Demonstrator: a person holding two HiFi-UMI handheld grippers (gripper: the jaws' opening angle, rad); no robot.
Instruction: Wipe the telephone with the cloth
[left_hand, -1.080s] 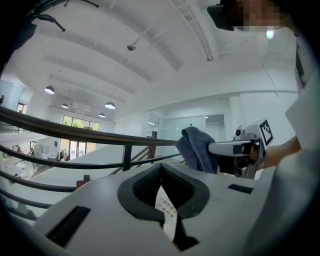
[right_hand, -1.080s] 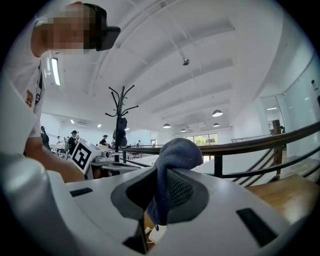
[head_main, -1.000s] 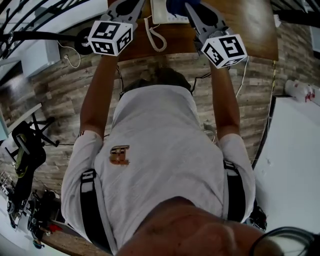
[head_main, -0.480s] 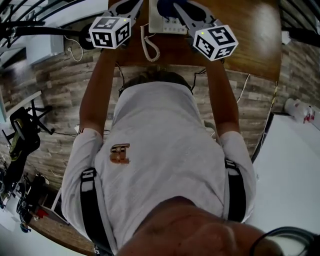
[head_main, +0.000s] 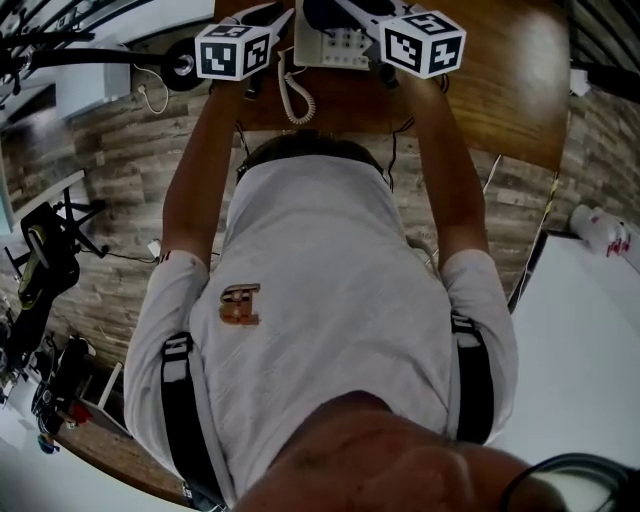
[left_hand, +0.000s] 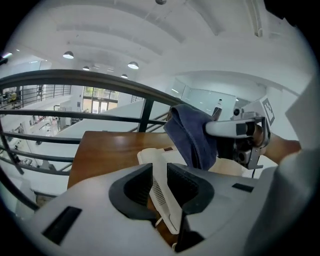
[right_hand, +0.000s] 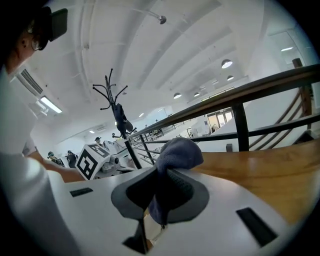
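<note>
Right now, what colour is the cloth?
Dark blue; the cloth shows best in the left gripper view.

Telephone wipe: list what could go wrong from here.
1. The left gripper is clamped on the thin handset; it may twist or slip when wiped.
2. The coiled cord lies short between handset and telephone; pulling the handset away could drag the telephone across the table.
3. The right gripper holds the cloth in a bunch, so its hard jaws might scrape the keys.
</note>
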